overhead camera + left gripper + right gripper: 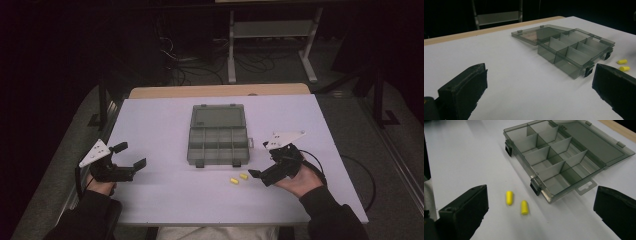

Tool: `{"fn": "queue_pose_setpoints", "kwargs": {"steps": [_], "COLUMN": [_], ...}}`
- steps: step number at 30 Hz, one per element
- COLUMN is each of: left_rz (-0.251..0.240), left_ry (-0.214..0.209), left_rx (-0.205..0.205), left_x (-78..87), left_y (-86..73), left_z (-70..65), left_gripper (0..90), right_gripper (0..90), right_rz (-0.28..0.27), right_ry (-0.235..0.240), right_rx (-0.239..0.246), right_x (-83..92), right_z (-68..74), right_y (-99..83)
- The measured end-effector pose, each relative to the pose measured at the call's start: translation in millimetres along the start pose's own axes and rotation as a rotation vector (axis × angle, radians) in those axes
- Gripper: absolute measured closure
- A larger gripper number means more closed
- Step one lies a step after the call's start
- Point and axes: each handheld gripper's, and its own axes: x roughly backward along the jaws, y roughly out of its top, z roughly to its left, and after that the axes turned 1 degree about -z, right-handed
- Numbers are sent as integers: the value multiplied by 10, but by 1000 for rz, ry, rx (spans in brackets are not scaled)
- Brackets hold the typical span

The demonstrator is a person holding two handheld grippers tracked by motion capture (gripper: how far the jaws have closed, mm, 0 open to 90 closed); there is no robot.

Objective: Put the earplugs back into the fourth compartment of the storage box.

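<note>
- Two yellow earplugs (509, 197) (524, 207) lie on the white table (165, 195) just ahead of the right gripper (263, 160), between its wide-open jaws and apart from each other.
- Past them sits the grey compartment box (554, 160), lid flat open behind it.
- The left gripper (131, 155) hovers well to the box's other side, jaws spread and empty.

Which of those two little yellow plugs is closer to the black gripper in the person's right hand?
The yellow plug on the right, which lies just beside the right gripper. The other yellow plug lies farther left and slightly nearer the person.
</note>
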Motion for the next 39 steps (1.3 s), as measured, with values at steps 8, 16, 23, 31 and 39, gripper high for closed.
{"fn": "queue_pose_setpoints", "kwargs": {"steps": [8,16,23,31,39], "left_rz": [2,3,4,5,2], "left_ry": [-3,-5,-8,-10,-14], "left_rx": [0,-1,-2,-2,0], "left_x": [-2,-6,-7,-8,-10], "left_y": [-1,-2,-2,-3,-2], "left_z": [-1,-1,-1,-3,-3], "left_gripper": [0,0,0,0,0], "right_gripper": [0,0,0,85,194], "right_rz": [45,86,144,216,264], "right_ry": [19,38,54,88,118], "right_rx": [19,27,51,48,59], "right_x": [-94,-198,-324,-455,-578], "right_z": [34,67,91,111,97], "right_y": [11,5,-7,-45,-55]}}
